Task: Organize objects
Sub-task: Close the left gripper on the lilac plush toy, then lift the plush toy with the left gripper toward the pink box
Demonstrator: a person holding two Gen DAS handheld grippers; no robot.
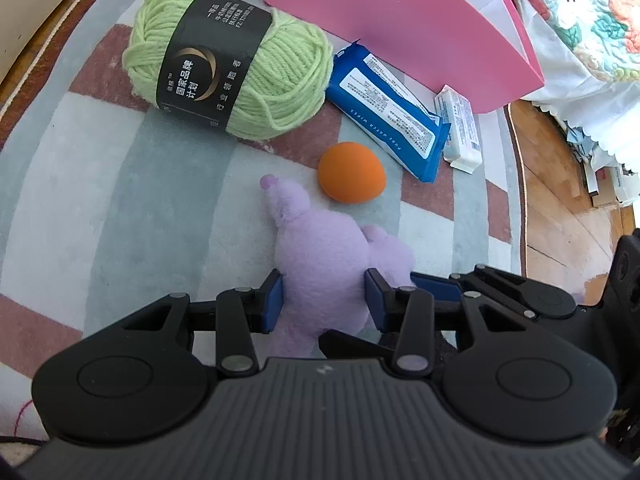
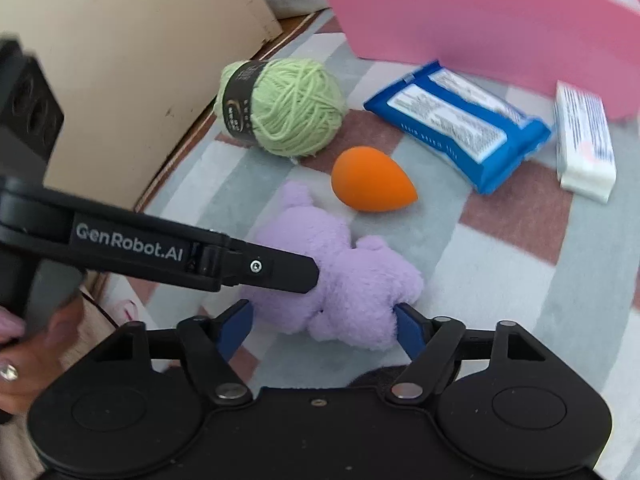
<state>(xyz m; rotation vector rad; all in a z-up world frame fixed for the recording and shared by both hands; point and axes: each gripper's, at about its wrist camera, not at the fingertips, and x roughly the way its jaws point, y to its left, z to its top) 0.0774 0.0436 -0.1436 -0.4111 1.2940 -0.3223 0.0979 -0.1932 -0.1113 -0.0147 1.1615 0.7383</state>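
A purple plush toy [image 1: 324,256] lies on the striped rug [image 1: 120,200]. My left gripper [image 1: 325,300] has its blue pads on both sides of the plush body and is shut on it. In the right wrist view the same plush [image 2: 348,276] lies between the open fingers of my right gripper [image 2: 326,326], and the left gripper's black finger [image 2: 260,268] reaches onto it from the left. An orange egg-shaped sponge [image 1: 351,172] lies just beyond the plush. It also shows in the right wrist view [image 2: 372,180].
A green yarn ball [image 1: 228,60], a blue wipes pack [image 1: 392,116] and a white packet [image 1: 460,128] lie further off. A pink box [image 1: 400,20] stands behind them. A beige panel [image 2: 132,60] borders the rug on the left; wooden floor [image 1: 560,208] and bed linen on the right.
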